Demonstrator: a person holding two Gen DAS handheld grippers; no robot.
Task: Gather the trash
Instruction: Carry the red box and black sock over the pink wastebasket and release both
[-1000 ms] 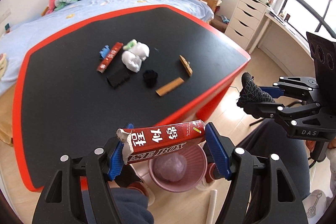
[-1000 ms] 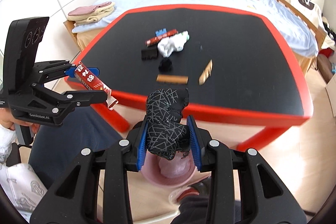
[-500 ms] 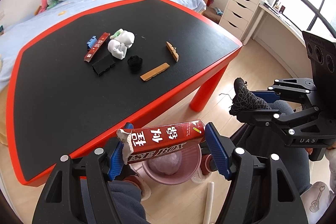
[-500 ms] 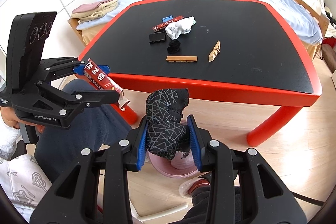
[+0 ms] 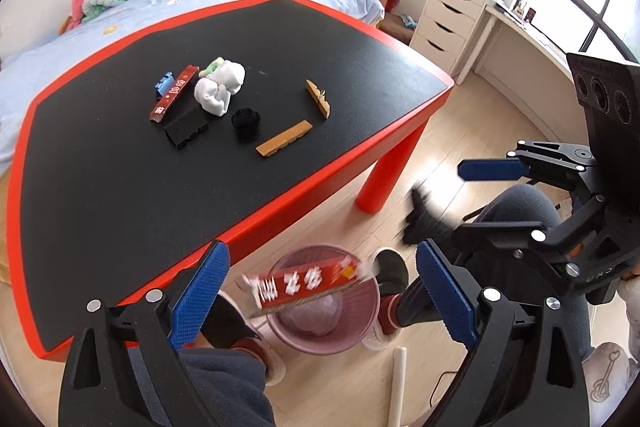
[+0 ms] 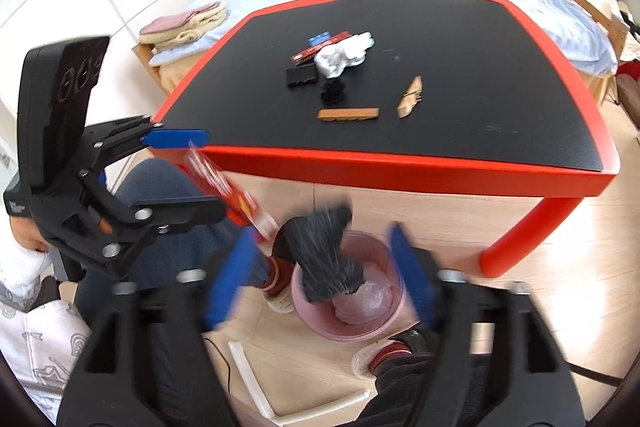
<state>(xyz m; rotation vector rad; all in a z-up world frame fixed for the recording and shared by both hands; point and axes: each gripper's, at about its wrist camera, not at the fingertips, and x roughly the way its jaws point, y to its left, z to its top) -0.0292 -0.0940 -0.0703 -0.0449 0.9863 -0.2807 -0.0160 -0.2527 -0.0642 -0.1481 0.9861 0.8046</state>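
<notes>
Both grippers are open above a pink trash bin (image 5: 362, 331) on the floor by the table; it also shows in the right wrist view (image 6: 316, 323). A red box (image 5: 306, 285) is falling, blurred, between the jaws of my left gripper (image 5: 320, 299) toward the bin; it also shows in the right wrist view (image 6: 230, 193). A black patterned sock (image 6: 326, 255) is falling, blurred, between the jaws of my right gripper (image 6: 320, 279) over the bin; in the left wrist view it is a dark blur (image 5: 420, 217).
The red-rimmed black table (image 5: 120, 187) holds a white crumpled wad (image 5: 220, 91), a red strip (image 5: 174, 99), a blue piece (image 5: 163, 85), a black block (image 5: 186, 129), a black clump (image 5: 246, 123) and two wooden pieces (image 5: 284, 144) (image 5: 319, 98). The person's knees and feet flank the bin.
Both grippers opened. The red box left the left gripper and the black sock left the right gripper; both are dropping toward the pink bin.
</notes>
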